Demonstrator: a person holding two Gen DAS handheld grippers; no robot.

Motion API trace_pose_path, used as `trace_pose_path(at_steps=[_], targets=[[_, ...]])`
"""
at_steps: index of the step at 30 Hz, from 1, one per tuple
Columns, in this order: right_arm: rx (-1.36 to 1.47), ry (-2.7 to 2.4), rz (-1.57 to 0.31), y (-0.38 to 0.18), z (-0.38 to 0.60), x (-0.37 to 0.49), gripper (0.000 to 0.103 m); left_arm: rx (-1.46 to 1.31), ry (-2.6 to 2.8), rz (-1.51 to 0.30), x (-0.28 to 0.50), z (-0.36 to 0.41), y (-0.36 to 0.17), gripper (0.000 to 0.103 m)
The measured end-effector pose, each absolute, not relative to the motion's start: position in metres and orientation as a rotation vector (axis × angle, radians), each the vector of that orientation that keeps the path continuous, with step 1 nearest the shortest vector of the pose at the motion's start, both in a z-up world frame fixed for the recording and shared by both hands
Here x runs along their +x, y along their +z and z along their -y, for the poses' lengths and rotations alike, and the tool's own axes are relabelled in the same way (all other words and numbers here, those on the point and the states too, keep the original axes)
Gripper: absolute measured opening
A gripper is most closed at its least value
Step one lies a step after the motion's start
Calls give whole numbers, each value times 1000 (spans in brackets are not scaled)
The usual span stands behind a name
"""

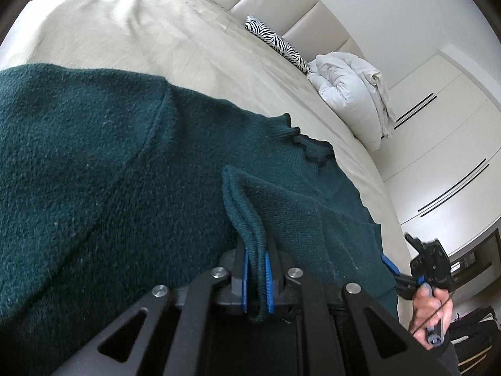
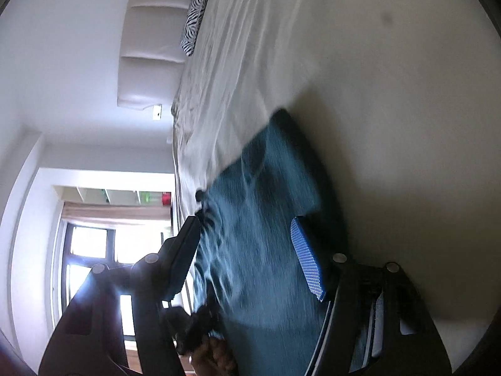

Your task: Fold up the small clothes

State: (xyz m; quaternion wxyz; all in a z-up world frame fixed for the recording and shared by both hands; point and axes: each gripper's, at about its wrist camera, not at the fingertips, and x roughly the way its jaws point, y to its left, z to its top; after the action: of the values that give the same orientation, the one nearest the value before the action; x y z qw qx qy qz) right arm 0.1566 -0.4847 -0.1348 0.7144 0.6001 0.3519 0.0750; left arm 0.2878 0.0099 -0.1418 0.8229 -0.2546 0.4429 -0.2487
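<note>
Gripping a doubled edge of the dark green knit sweater [image 1: 94, 163], we hold our left gripper [image 1: 257, 277] clamped on the fabric, the blue pads [image 1: 268, 282] pressed against a fold that stands up between them. The sweater lies spread on the beige bed sheet [image 1: 131, 31], its body running away to the left of the left gripper and its ribbed collar [image 1: 308, 145] ahead and to the right, toward the headboard [image 1: 281, 9].

Our right gripper [image 2: 247, 257] sits at the sweater's far right edge, its jaws spread wide with green cloth between them. That view is motion-blurred, so we cannot tell whether either pad touches the knit. By our reading the left hand is the one in command of the cloth, and the next fold would carry its pinched edge across the body toward the left.

Open sheet lies beyond the sweater on that side. A zebra-print cushion [image 1: 275, 42] and a folded white duvet [image 1: 350, 97] rest well apart near the headboard. The mattress edge falls close behind the right gripper, with wardrobe doors [image 1: 438, 144] beyond.
</note>
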Motion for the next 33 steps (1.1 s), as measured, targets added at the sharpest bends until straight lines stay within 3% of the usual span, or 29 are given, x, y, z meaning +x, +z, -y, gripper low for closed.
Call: trace_pose_path(at_steps=[19,20,22,23,24,29,33], targets=[[1220,126,-825,-117,445,97,63,-579,-547,-962,290,-11,-136,14],[1196,112,-819,-110,441,92,63,-582,-534,-971,288,-15,-131,19],[1141,120,-803,-88,428,81,63,-606,-501,-929,274,-30,-113,47],[1122,133,-793,-79,423,74,63,-629,-477,-897,265,-43,-103,68],[1102,151,-787,-67,413,67,63,-668,-435,-849,251,-64,-91,78],[1076,239,-778,-36,370,56,63,-875,-295,-721,194,-169,-72,79],[1067,320,-820,-31,315,62,63,-1109,-97,-615,137,-267,-89,78]])
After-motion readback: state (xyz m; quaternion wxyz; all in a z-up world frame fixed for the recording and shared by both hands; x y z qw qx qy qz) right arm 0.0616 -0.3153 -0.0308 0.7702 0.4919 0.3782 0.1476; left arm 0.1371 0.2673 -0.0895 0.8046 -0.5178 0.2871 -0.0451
